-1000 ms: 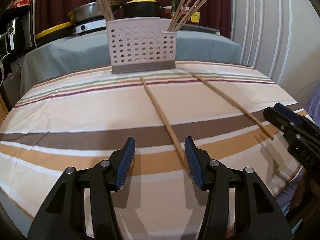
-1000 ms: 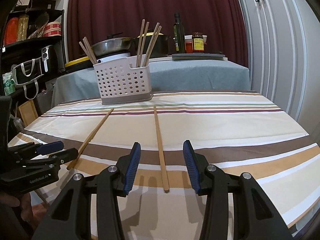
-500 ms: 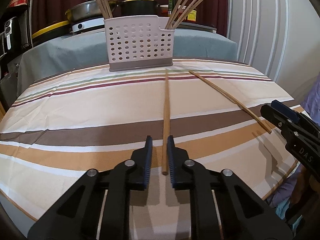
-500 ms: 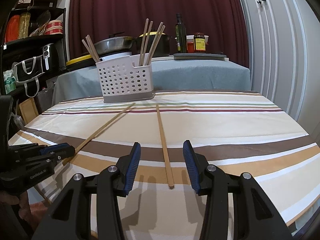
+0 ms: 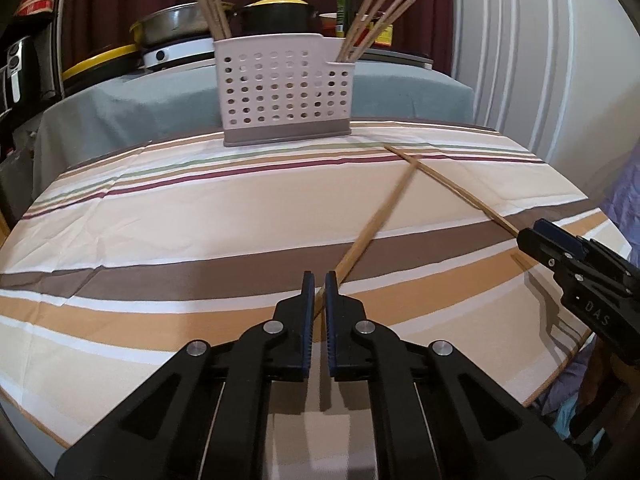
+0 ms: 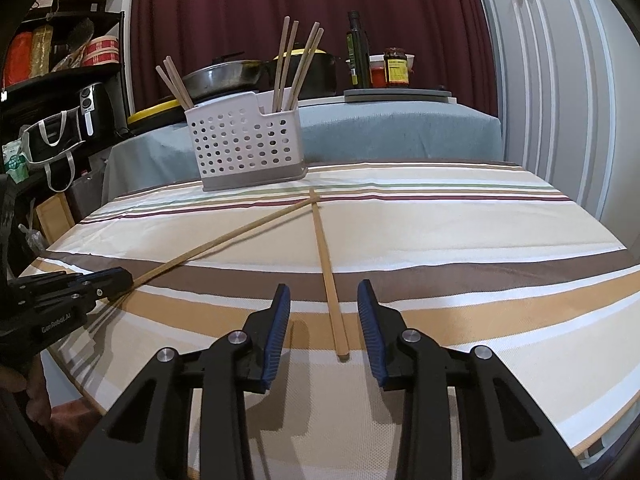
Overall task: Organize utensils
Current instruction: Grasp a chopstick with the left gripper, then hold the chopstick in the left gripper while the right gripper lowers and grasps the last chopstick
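A white perforated caddy (image 5: 286,92) with a grey base stands at the table's far side, with several chopsticks upright in its two end compartments. My left gripper (image 5: 319,280) is shut on the near end of one wooden chopstick (image 5: 376,220). That stick's far tip lies across the second chopstick (image 5: 460,192). In the right wrist view, the second chopstick (image 6: 326,260) lies on the cloth, its near end between the fingers of my open right gripper (image 6: 323,286), untouched. The left gripper (image 6: 100,280) shows at the left edge there.
The striped tablecloth (image 5: 160,220) covers the table, whose edges fall away left and right. Behind the caddy is a grey-covered counter (image 6: 400,132) with pans, an oil bottle (image 6: 357,52) and a jar. White cabinet doors (image 6: 560,100) stand right, dark shelves (image 6: 60,80) left.
My left gripper closed on the chopstick a second ago and has since swung its far end rightward across the other stick. The right gripper stayed open, edging slightly along its chopstick.
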Action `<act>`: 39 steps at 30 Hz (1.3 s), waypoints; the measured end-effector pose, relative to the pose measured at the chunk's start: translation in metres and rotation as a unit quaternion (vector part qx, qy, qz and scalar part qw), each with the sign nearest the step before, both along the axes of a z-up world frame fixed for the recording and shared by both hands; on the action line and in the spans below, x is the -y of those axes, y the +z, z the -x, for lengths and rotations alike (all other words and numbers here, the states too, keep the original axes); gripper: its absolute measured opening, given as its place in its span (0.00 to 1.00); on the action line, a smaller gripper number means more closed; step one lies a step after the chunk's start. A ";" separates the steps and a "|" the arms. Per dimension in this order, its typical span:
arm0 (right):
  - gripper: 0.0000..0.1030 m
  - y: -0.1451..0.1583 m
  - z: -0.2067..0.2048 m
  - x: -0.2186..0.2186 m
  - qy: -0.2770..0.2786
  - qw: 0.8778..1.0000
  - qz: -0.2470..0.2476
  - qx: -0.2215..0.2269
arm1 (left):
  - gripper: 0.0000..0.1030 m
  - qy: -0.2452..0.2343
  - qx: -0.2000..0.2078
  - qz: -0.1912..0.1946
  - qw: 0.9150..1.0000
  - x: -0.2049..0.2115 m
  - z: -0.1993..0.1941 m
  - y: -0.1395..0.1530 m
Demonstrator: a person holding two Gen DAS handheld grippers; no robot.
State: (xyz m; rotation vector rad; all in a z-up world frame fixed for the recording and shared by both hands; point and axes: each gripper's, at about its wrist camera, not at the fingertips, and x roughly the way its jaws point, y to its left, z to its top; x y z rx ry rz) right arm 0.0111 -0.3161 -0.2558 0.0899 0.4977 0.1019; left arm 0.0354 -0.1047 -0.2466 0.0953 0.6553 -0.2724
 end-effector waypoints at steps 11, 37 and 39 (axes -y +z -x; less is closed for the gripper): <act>0.35 -0.001 -0.002 -0.002 -0.001 1.000 0.004 -0.003 | 0.08 -0.030 0.006 -0.003 1.000 0.001 0.004 -0.002; 0.35 -0.001 -0.001 -0.006 0.002 1.000 0.010 -0.001 | 0.06 -0.037 0.015 0.002 0.999 -0.009 0.007 -0.001; 0.35 -0.002 -0.001 -0.008 0.003 1.000 0.011 -0.001 | 0.06 -0.030 0.019 0.001 0.999 -0.015 0.006 0.002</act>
